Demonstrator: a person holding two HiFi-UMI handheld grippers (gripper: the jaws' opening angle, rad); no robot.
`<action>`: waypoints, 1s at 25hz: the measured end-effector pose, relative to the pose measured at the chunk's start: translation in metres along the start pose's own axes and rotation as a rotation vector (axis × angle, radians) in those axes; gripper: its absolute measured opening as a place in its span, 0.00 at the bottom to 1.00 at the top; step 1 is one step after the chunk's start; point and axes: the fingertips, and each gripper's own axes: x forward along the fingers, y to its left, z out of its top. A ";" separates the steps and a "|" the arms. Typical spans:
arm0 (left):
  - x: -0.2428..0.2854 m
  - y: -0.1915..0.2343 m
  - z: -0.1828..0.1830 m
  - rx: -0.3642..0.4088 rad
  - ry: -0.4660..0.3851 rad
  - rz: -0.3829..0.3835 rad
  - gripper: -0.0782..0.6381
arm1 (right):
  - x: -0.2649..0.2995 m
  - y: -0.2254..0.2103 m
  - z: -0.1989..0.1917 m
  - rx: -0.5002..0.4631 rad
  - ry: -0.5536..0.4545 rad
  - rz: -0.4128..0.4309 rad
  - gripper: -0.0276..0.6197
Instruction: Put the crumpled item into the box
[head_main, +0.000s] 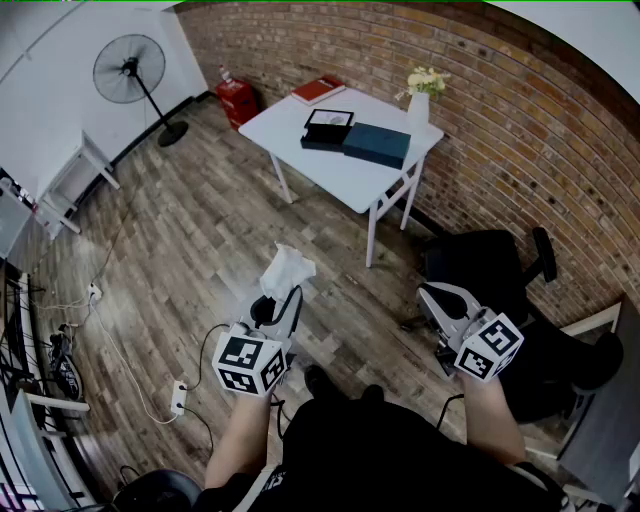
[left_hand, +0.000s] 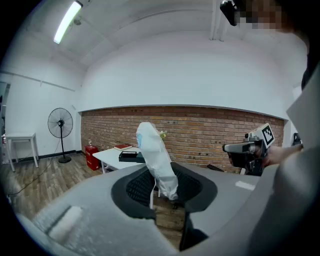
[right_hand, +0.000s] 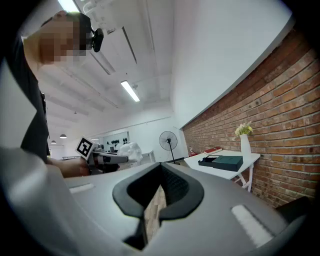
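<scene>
The crumpled white item (head_main: 287, 268) sticks up from my left gripper (head_main: 278, 303), which is shut on its lower end. In the left gripper view the crumpled white item (left_hand: 155, 159) stands pinched between the dark pads (left_hand: 192, 187). An open black box (head_main: 328, 127) lies on the white table (head_main: 330, 170) far ahead, with a dark teal lid (head_main: 378, 144) beside it. My right gripper (head_main: 432, 296) is held at the right, shut with nothing in it. In the right gripper view the box (right_hand: 210, 161) is seen ahead on the table, and the left gripper (right_hand: 102, 158) at the left.
A vase of flowers (head_main: 420, 96) and a red book (head_main: 318, 89) share the table by the brick wall. A standing fan (head_main: 131, 72) and a red object (head_main: 237, 100) are at the far left. A black chair (head_main: 490, 262) is near my right gripper. Cables (head_main: 150, 380) trail over the wooden floor.
</scene>
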 end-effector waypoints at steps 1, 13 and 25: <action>0.000 -0.001 0.002 0.000 -0.001 0.001 0.25 | -0.001 0.002 0.001 -0.001 0.000 0.005 0.04; -0.005 0.030 0.018 0.023 -0.020 0.021 0.25 | 0.034 0.010 0.019 -0.011 -0.026 0.044 0.04; -0.006 0.153 0.033 0.027 -0.055 0.025 0.25 | 0.168 0.064 0.019 -0.038 0.006 0.189 0.04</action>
